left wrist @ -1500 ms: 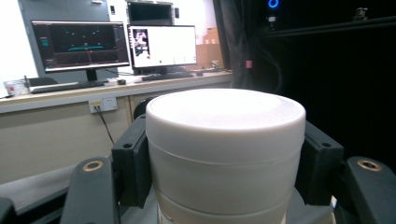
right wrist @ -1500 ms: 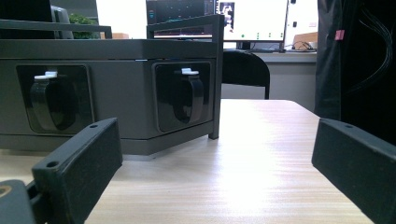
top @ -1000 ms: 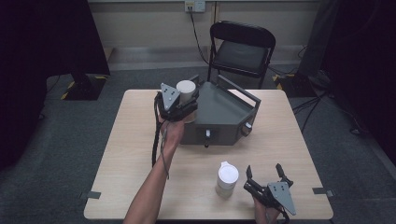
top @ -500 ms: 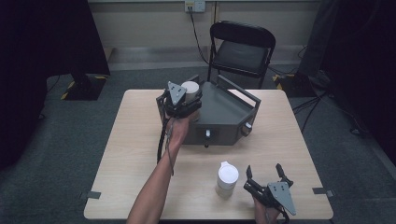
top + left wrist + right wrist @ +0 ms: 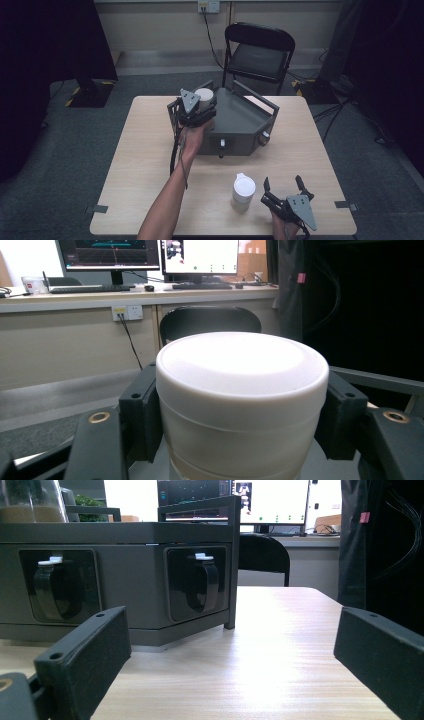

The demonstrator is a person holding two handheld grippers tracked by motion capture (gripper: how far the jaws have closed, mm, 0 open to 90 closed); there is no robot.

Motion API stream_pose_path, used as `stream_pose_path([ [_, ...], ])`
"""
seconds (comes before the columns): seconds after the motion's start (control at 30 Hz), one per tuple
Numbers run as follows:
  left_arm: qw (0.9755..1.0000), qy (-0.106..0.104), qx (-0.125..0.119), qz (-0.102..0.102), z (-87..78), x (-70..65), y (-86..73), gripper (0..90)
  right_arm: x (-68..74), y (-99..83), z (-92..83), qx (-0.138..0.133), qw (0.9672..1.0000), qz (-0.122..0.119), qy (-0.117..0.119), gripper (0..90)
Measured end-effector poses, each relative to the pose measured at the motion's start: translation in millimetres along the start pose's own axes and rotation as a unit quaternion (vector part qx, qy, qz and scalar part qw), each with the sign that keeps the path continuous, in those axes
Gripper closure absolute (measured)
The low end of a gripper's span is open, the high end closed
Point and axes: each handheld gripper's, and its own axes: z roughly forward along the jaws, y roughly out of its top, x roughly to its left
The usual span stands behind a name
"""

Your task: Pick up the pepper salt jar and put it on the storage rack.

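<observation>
1. Jar (image 5: 242, 405), white, lidded, upright with its axis vertical, at frame centre, over the grey box (image 5: 240, 125).
2. Left gripper (image 5: 240, 415) clamps its sides; jar base cut off.
3. Right gripper (image 5: 284, 191), lower right, gapes empty.

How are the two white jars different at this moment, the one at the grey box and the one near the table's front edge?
The held jar is clamped in the left tool above the grey box; the free jar stands on the table, untouched, beside the open right tool. The free jar's lid has a tab; the held jar's looks smooth. Both are white, round and upright.
</observation>
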Motion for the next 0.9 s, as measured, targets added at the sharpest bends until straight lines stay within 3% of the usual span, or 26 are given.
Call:
stream_pose_path([
  [0.3,1.0,0.005,0.001,0.008,0.8,-2.4,-0.8,33.2,0.1,0.0,0.0,0.0,1.0,0.0,0.0,0.4],
  [0.47,0.9999,0.008,0.007,0.0,2.5,0.1,-2.1,23.2,0.0,0.1,0.0,0.0,1.0,0.0,0.0,0.4],
  [0.7,0.9997,0.001,-0.023,-0.006,-2.7,0.7,-7.7,11.1,0.0,0.0,0.0,0.0,1.0,0.0,0.0,0.4],
  [0.9,0.9995,0.006,-0.03,-0.007,-7.3,-2.4,-8.8,0.0,-0.1,0.1,0.0,0.0,1.0,0.0,0.0,0.4],
])
